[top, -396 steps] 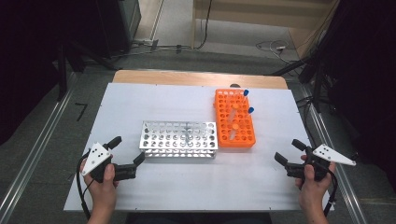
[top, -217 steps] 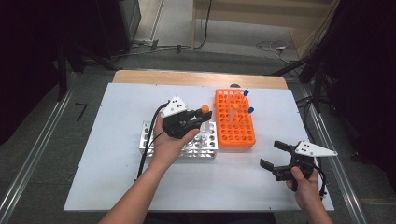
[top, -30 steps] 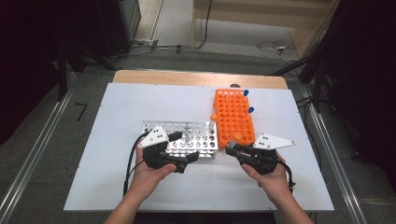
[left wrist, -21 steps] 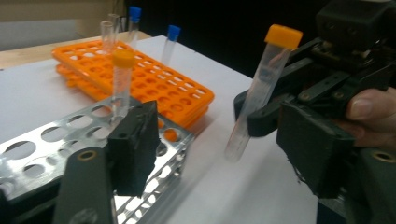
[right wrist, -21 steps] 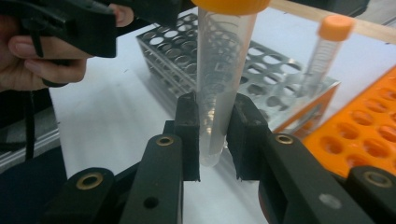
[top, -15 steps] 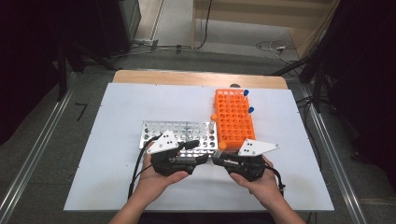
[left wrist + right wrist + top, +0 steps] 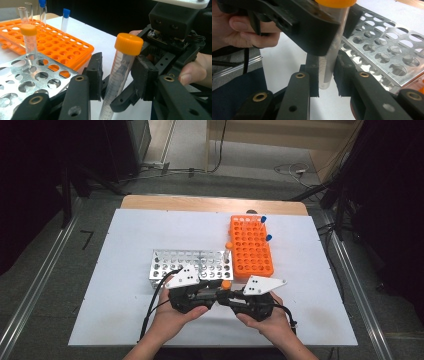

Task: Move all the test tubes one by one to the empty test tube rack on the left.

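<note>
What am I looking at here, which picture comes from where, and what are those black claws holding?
A person works with two hand-held tools: the left gripper and the right gripper, each with two black jaws. The wide picture comes from a fixed camera above the white table; the two close ones come from cameras riding on the grippers. On the table stand a shiny perforated metal rack and an orange plastic rack with a few blue-capped tubes. Between the tools is a clear plastic tube with an orange screw cap. The right gripper clamps its lower end. The left gripper's jaws have just been closing around its upper part, near the cap, and appear to touch it: a hand-over, likely.
</note>
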Demonstrator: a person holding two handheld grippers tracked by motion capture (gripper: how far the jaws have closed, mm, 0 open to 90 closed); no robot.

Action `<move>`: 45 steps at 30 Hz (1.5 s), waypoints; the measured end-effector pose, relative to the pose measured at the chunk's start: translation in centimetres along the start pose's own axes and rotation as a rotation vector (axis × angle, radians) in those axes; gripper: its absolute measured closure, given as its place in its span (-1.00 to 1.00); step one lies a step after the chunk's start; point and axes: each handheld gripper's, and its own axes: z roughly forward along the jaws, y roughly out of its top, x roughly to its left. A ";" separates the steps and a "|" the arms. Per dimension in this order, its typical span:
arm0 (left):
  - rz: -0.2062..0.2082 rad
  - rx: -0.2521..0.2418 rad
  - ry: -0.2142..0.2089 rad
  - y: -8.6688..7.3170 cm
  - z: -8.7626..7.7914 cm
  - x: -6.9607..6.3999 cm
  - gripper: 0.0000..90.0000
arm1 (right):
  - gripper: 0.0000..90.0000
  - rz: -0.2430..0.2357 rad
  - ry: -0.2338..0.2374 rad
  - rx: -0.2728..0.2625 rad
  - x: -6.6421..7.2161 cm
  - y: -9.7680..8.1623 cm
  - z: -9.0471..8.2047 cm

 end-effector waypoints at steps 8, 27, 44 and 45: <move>0.020 0.008 0.007 -0.2 0.1 -0.1 0.60 | 0.62 -0.009 0.004 0.003 0.0 -0.1 0.2; 0.022 -0.060 0.066 0.8 -1.0 0.9 0.67 | 0.10 -0.026 -0.010 -0.093 -1.5 -0.6 -1.9; 0.016 -0.108 0.166 3.4 -0.6 3.9 0.67 | -0.96 0.074 -0.181 -0.133 -5.4 -4.7 -8.0; 0.020 -0.108 0.172 3.6 -0.5 4.1 0.67 | -0.96 0.074 -0.181 -0.133 -5.4 -4.7 -8.0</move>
